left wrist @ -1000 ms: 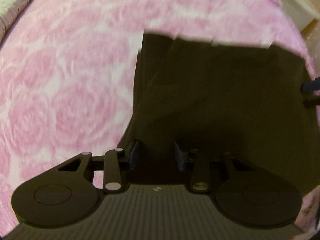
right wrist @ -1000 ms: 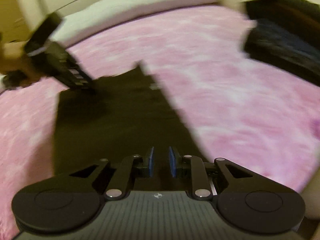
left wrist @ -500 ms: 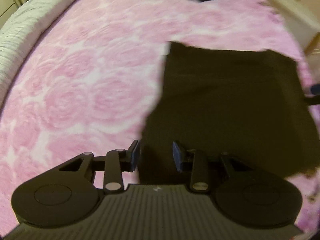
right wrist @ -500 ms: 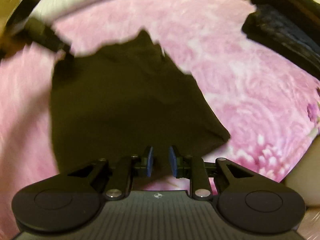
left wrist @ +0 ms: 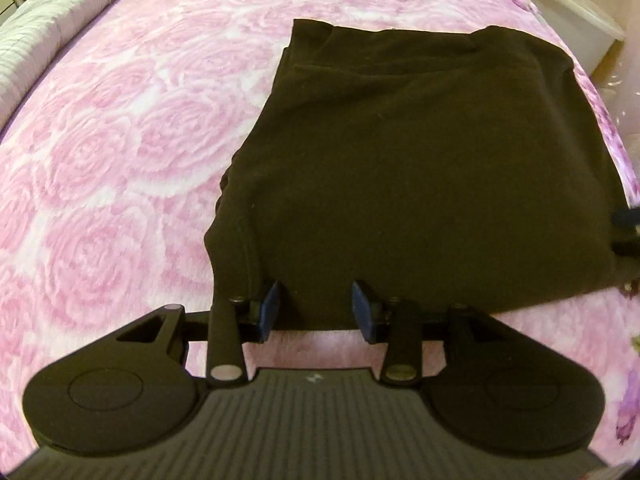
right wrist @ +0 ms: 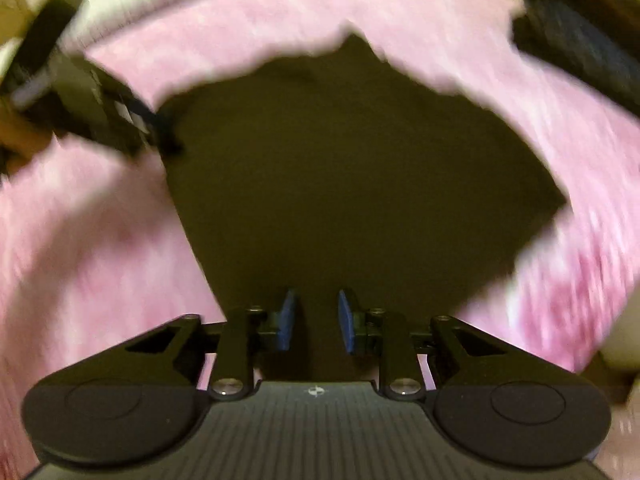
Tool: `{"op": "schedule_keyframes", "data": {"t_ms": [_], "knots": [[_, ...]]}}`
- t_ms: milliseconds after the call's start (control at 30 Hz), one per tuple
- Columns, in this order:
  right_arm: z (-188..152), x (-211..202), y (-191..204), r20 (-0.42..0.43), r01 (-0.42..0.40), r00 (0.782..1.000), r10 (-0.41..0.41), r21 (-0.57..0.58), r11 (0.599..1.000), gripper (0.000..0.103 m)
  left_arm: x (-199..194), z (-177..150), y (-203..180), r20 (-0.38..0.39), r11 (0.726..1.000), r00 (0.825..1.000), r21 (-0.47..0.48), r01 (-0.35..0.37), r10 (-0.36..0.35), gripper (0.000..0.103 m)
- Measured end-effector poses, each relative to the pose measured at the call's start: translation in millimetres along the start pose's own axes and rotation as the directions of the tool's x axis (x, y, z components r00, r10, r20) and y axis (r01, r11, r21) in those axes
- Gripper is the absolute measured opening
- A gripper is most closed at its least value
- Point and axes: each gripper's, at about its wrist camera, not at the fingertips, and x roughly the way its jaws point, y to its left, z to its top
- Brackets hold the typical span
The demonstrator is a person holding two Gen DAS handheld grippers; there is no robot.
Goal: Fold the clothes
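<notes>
Garment (left wrist: pixel 420 168) settled flat since earlier, long axis uncertain; left tool (left wrist: pixel 316 306) spread, right tool (right wrist: pixel 316 320) parted, neither pinching.

A dark brown folded garment (right wrist: pixel 352 168) lies on a pink bedspread (right wrist: pixel 460 32), blurred by motion. The right gripper (right wrist: pixel 316 316) hovers at the garment's near edge, its blue-padded fingers (right wrist: pixel 286 314) parted. The left gripper (right wrist: pixel 132 120) touches the garment's far left corner.
</notes>
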Motion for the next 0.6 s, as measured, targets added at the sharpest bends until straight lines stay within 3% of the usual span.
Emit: {"op": "schedule_keyframes", "data": {"t_ms": [133,200,333,400,533,600], "knots": [[-14,-17,0,-0.01,0.029,1.0,-0.029,-0.047,0.998,0.026,-15,-2,-4,-0.004,0.999,0.999,-0.002,-0.043,0.043,0.035],[-10,-33,-4,-0.004,0.042,0.999,-0.042,0.005,0.999,0.039,-37,-7,-2,0.003,0.998,0.999,-0.023,-0.053,0.053,0.039],[-7,-77,1,0.02,0.081,0.996,-0.082,0.052,0.995,0.049,-89,-22,2,0.018,0.994,0.997,-0.085,-0.068,0.07,0.042],[-7,-98,10,0.021,0.085,0.996,-0.087,0.066,0.994,0.056,-115,-29,0,0.039,0.991,0.996,-0.105,-0.077,0.082,0.051],[0,-136,24,0.01,0.121,0.992,-0.123,0.116,0.986,0.066,-156,-32,-13,0.069,0.987,0.993,-0.132,-0.088,0.098,0.058],[4,-154,30,0.0,0.141,0.99,-0.143,0.145,0.979,0.073,-174,-32,-23,0.079,0.987,0.991,-0.129,-0.092,0.103,0.069]]}}
